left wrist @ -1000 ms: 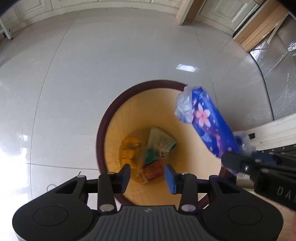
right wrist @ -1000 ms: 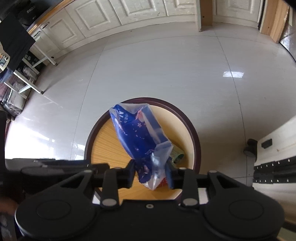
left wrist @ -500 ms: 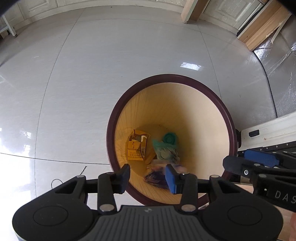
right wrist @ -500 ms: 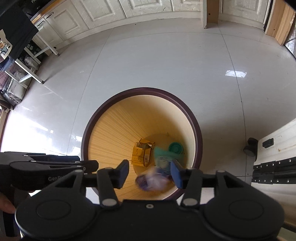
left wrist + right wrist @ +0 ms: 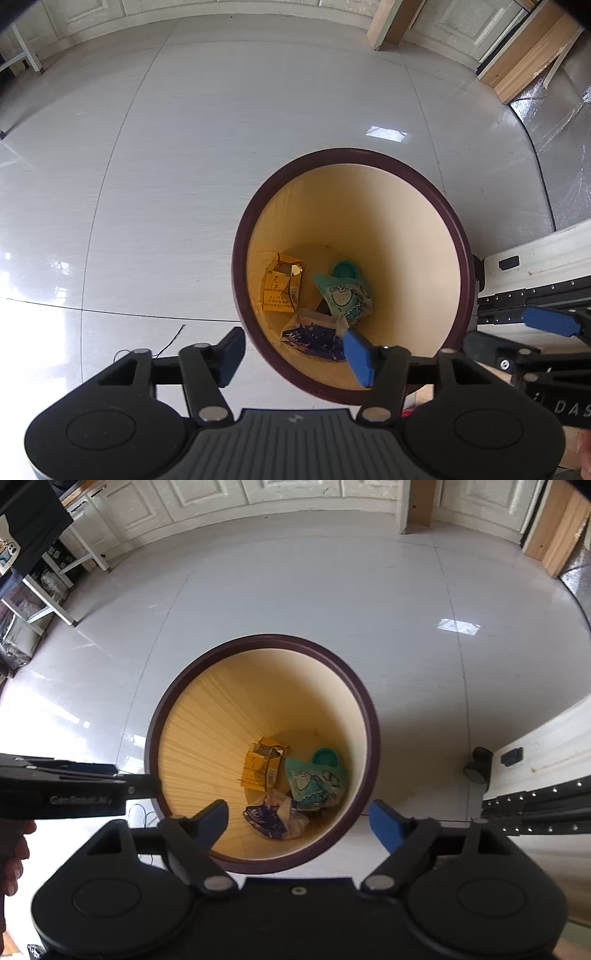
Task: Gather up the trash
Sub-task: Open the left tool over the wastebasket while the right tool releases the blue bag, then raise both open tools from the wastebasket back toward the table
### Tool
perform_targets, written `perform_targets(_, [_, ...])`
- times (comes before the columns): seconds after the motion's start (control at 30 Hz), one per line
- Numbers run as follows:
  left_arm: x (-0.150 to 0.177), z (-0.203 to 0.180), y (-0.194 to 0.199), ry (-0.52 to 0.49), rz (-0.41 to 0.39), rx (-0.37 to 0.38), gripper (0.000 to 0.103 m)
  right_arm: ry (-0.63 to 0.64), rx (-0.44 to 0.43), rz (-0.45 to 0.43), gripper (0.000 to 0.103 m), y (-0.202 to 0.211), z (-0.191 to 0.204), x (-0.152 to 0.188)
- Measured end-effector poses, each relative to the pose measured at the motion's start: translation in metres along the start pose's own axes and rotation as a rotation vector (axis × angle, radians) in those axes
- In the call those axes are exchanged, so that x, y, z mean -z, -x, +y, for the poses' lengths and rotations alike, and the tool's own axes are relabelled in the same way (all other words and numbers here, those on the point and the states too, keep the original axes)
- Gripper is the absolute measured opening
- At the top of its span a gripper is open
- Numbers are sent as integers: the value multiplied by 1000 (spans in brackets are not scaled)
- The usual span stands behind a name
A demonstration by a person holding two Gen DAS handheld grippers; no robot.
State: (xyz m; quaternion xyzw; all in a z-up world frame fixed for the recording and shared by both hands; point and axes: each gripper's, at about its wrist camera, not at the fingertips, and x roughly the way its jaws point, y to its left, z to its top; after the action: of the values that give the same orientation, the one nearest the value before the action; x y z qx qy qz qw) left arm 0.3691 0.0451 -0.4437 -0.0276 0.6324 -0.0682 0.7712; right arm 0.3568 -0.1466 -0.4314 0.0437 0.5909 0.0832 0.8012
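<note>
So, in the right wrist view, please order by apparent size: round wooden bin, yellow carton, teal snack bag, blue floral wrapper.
1. Round wooden bin
2. Teal snack bag
3. Yellow carton and blue floral wrapper: too alike to rank.

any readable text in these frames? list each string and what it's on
"DAS", cut off at the frame edge: on the right gripper body, left wrist view.
"GenRobot.AI", blurry, my best reading: on the left gripper body, right wrist view.
Yellow carton: printed characters, too small to read.
Teal wrapper and blue floral bag: print unreadable.

A maroon-rimmed tan bin (image 5: 371,716) holds a yellow carton (image 5: 260,768), teal packet (image 5: 314,782) and blue floral wrapper (image 5: 266,818).
</note>
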Motion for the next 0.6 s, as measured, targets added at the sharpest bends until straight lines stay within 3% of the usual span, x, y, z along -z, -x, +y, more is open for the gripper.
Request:
perform_targets(0.07, [3, 1, 5, 6, -3, -3, 75, -5, 14, -6, 97, 4, -2, 1])
perform_targets(0.17, [7, 2, 15, 12, -14, -8, 85, -21, 36, -16, 102, 9, -3, 4])
perform_targets(0.47, [22, 7, 47, 24, -45, -39, 101, -36, 88, -46, 103, 35, -1, 11])
perform_targets(0.6, [32, 8, 64, 28, -62, -60, 103, -24, 104, -64, 103, 52, 2, 14])
